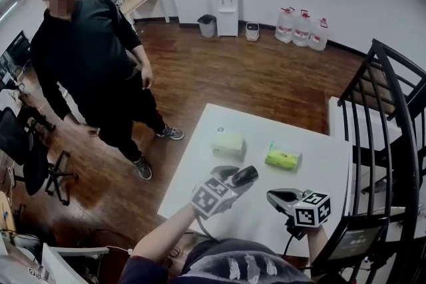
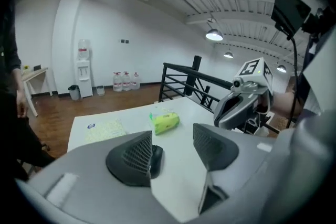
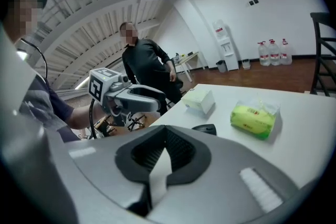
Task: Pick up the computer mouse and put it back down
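The black computer mouse (image 1: 245,175) lies on the white table (image 1: 193,169), free of both grippers. My left gripper (image 1: 229,177) hangs in the air just on the near side of it, jaws open and nothing between the pads. In the left gripper view the mouse (image 2: 156,158) peeks out from behind the left pad, down on the tabletop. My right gripper (image 1: 274,196) hovers to the right over the table's near edge, its pads shut on nothing. The right gripper view shows the mouse (image 3: 206,128) on the table and the left gripper (image 3: 156,102) raised off to its left.
A green tissue pack (image 1: 283,159) and a pale box (image 1: 228,143) lie beyond the mouse. A person in black (image 1: 93,63) stands left of the table on the wooden floor. A black railing (image 1: 389,143) runs along the table's right side. Water bottles (image 1: 303,28) stand by the far wall.
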Motion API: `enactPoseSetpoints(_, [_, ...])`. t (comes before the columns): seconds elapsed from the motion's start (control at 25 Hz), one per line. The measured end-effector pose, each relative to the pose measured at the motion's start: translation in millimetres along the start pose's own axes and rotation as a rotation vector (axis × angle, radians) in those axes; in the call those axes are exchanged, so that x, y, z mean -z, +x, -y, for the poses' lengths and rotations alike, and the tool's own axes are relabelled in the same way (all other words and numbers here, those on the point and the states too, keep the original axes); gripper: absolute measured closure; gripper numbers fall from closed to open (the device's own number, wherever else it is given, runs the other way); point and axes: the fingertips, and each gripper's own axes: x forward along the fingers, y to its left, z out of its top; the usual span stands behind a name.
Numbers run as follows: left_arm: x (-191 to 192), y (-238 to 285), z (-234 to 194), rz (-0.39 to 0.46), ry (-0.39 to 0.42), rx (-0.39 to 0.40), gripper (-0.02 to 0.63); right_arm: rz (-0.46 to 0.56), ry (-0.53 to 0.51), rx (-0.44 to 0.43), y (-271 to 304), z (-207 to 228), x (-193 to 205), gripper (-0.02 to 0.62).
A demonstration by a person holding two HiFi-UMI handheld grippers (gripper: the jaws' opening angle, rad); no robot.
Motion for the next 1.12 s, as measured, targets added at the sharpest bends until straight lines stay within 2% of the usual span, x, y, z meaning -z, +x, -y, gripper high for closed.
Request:
enactPoseSetpoints(0.12, [-9, -36, 18, 0.09, -0.001, -0.021, 0.407, 0.019, -0.033, -0.014, -9, -24, -3, 0.591])
enactPoseSetpoints(0.16, [-9, -49, 23, 0.111, -0.001, -0.033, 0.451, 0.024, -0.045, -0.012, -11, -32, -3, 0.591])
enactPoseSetpoints(0.24, [-7, -71, 26, 0.148, 0.0, -0.061, 0.586, 0.035, -0.071, -0.001, -12, -42, -6, 0.591])
enactPoseSetpoints(0.36, [-3, -88, 32, 0.196, -0.022, -0.071, 0.591, 0.035, -0.105, -0.001, -11, -42, -9, 0.591])
enactPoseSetpoints(0.56, [-15, -90, 61, 0.264, -0.084, -0.016, 0.592, 0.047, -0.098, 0.005, -40, -24, -9, 0.591])
enactPoseSetpoints(0.8, [-14, -118, 62, 0.277, -0.075, -0.001, 0.591, 0.089, -0.083, 0.023, -43, -38, -14, 0.591])
enactPoseSetpoints(1.12, [10, -135, 53, 0.237, -0.056, -0.016, 0.591, 0.164, 0.029, 0.028, -29, -52, -2, 0.591])
